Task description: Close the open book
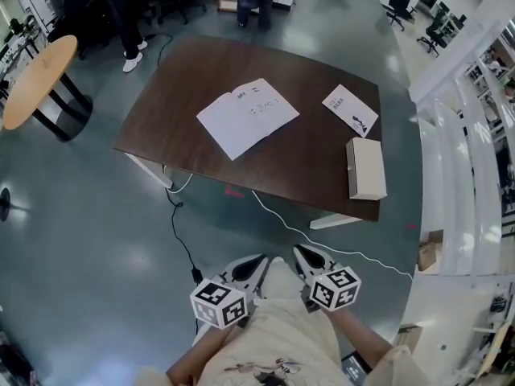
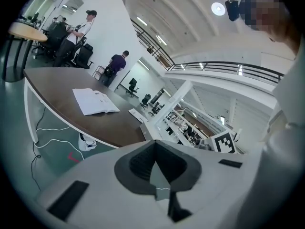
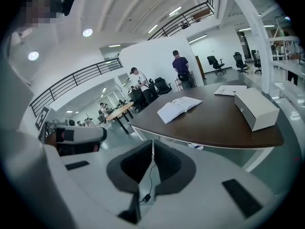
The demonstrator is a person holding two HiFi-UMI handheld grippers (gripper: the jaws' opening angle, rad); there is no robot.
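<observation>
Well short of the table, both claws empty.
Left gripper [image 1: 256,262] and right gripper [image 1: 302,254] have their jaws pressed together on nothing, close to the person's body; the open book [image 1: 247,117] lies flat on the dark table [image 1: 306,171], well ahead of both.

The dark brown rectangular wooden table [image 1: 306,175] bears an open book with white pages [image 1: 247,117] sparsely printed in black. Beside it lie a thin white booklet [image 1: 350,108] with black print and a cream oblong box [image 1: 366,168]. The glossy floor [image 1: 88,215] is grey-green, with a small pink mark [image 1: 234,190], a white cable [image 1: 273,212] and a black cable [image 1: 183,244]. A round pale-orange wooden table [image 1: 40,79] has a black base. The left gripper [image 1: 259,260] and right gripper [image 1: 300,253] are light grey with dark grey jaw pads. Their cubes carry black-and-white square markers. The person's loose garment [image 1: 282,336] is cream.
</observation>
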